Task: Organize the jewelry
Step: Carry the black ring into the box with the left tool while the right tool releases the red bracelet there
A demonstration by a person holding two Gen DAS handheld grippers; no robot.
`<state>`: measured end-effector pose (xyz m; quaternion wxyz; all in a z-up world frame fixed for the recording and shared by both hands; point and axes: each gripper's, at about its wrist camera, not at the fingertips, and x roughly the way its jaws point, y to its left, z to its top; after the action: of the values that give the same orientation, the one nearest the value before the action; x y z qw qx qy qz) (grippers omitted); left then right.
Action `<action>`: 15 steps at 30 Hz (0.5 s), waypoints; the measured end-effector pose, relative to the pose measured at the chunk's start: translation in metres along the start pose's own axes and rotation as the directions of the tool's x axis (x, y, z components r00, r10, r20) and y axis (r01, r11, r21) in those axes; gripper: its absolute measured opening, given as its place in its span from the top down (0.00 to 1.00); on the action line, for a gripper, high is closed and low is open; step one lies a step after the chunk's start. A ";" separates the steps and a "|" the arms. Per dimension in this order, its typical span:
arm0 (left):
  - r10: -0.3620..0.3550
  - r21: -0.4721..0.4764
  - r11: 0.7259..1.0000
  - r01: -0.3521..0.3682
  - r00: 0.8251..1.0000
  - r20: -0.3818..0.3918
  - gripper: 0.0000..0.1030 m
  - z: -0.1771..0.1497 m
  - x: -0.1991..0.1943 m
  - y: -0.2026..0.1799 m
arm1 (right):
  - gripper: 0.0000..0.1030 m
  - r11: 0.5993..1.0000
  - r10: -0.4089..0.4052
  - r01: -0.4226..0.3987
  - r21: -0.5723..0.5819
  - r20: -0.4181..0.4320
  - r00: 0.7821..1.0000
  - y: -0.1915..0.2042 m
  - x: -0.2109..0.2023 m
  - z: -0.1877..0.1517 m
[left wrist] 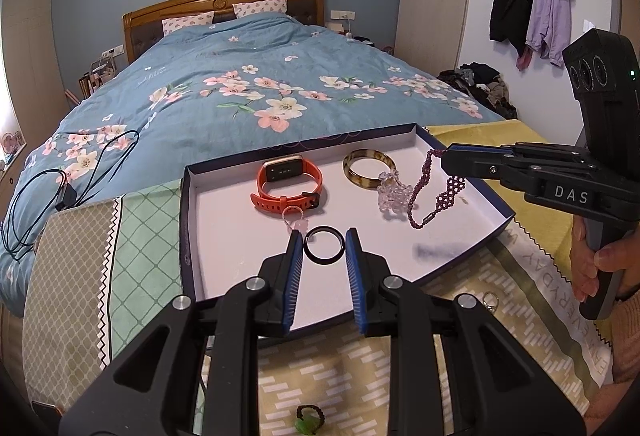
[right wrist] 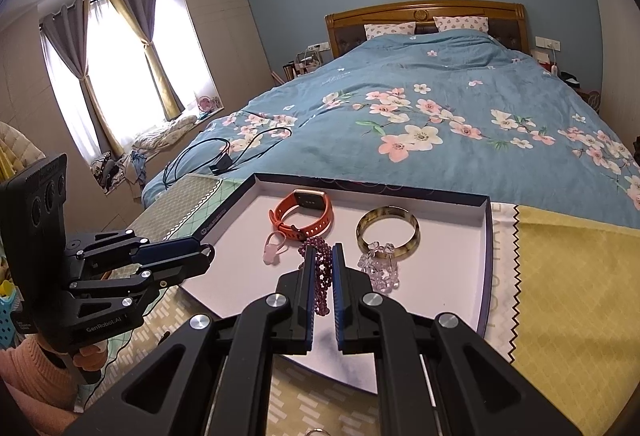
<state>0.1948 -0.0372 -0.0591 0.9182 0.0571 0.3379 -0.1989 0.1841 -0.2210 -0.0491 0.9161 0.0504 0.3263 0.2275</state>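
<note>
A shallow tray (left wrist: 224,236) (right wrist: 440,276) with a dark blue rim and white floor lies on patterned cloths at the foot of a bed. In it are an orange smartwatch (left wrist: 280,202) (right wrist: 324,220), an amber bangle (left wrist: 360,181) (right wrist: 414,232), a clear bead bracelet (left wrist: 394,196) (right wrist: 380,268) and a small pink charm (left wrist: 296,224) (right wrist: 274,250). My left gripper (left wrist: 323,236) (right wrist: 206,250) is shut on a black ring (left wrist: 325,261) over the tray's near part. My right gripper (left wrist: 444,156) (right wrist: 322,250) is shut on a purple bead chain (left wrist: 449,194) (right wrist: 322,272), whose end trails onto the tray floor.
A silver ring (left wrist: 490,300) and a green bead ring (left wrist: 308,420) lie on the cloth in front of the tray. A black cable (left wrist: 60,192) sprawls on the blue floral bedspread. A person's hand (left wrist: 592,260) grips the right tool's handle.
</note>
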 end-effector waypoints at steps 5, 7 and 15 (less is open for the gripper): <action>0.001 -0.007 1.000 -0.001 1.000 -0.012 0.78 0.003 0.007 0.002 | 0.94 1.000 0.000 0.000 0.007 -0.016 1.000 -0.002 0.007 0.000; 0.002 -0.006 1.000 -0.003 1.000 -0.015 0.78 0.003 0.009 0.002 | 0.94 1.000 -0.001 0.001 0.012 -0.023 1.000 -0.004 0.011 0.000; 0.001 -0.005 1.000 -0.001 1.000 -0.030 0.78 0.004 0.017 0.004 | 0.94 0.999 0.001 0.001 0.036 -0.038 0.999 -0.011 0.019 0.001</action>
<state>0.2106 -0.0402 -0.0666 0.9132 0.0581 0.3522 -0.1966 0.2020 -0.2221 -0.0623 0.9087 0.0628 0.3476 0.2224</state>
